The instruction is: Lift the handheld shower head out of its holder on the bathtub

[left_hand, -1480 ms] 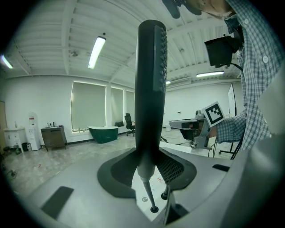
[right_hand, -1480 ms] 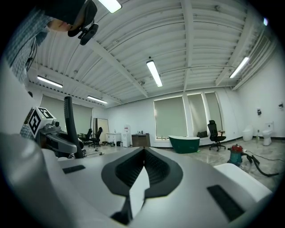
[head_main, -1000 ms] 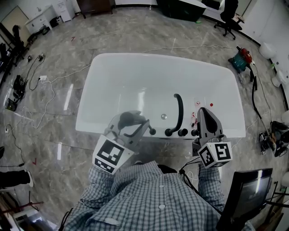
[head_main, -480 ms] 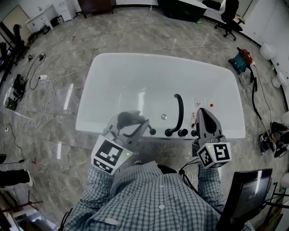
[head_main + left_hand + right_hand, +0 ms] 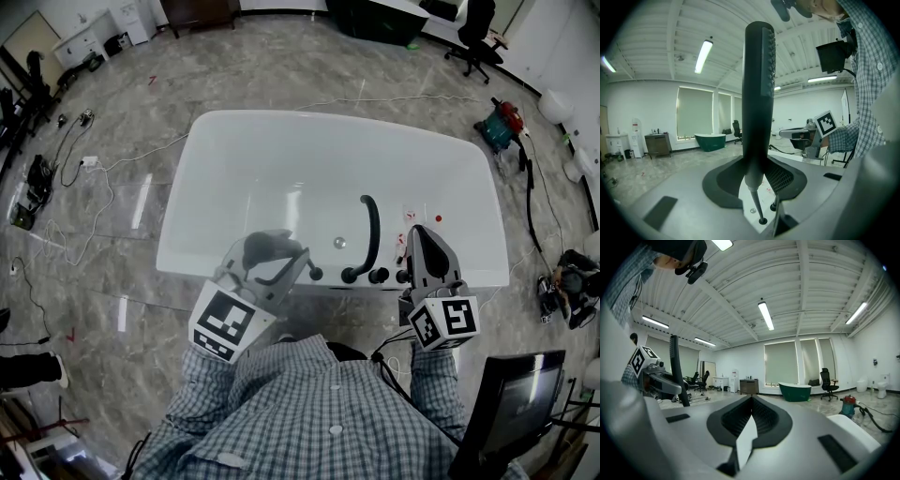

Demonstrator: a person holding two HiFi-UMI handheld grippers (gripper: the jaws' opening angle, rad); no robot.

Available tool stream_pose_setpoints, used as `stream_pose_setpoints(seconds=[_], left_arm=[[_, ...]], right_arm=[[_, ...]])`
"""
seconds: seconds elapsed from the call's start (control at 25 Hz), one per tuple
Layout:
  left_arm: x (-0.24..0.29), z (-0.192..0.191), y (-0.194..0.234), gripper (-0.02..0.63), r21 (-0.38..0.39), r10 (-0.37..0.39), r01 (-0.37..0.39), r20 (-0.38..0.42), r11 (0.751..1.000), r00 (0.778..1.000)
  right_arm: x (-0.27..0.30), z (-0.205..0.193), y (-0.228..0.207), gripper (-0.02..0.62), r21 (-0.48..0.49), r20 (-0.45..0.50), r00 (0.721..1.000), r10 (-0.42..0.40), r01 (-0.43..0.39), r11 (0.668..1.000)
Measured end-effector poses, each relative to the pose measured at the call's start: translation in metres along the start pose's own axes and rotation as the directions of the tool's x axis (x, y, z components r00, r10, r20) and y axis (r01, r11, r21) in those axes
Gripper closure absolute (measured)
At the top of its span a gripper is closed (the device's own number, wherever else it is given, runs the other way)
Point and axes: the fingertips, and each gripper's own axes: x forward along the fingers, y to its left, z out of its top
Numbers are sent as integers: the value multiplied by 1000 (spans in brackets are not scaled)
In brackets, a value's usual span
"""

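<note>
White bathtub (image 5: 328,122) below; left tool (image 5: 269,257) clamps partly hidden shower head (image 5: 758,93); right tool (image 5: 422,242) closed.

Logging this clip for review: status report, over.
Left claw shut on shower head, held upright. Right claw shut, empty. Nothing in the way.

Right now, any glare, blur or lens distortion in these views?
Head view: sharp, but the fisheye bows the bathtub rim, with glare streaks on the floor. Left gripper view: the shower head reads dark against a bright ceiling light. Right gripper view: black vignette at the corners, strip light blown out.
</note>
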Motion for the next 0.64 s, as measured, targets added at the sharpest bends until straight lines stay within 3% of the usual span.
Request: stream_pose_setpoints(seconds=[0.64], left_arm=[[2,-1,3,482,-12,-6,6,5,1000,1000]], right_arm=[[3,-1,1,580,-13,-7,1000,7,-7,1000]])
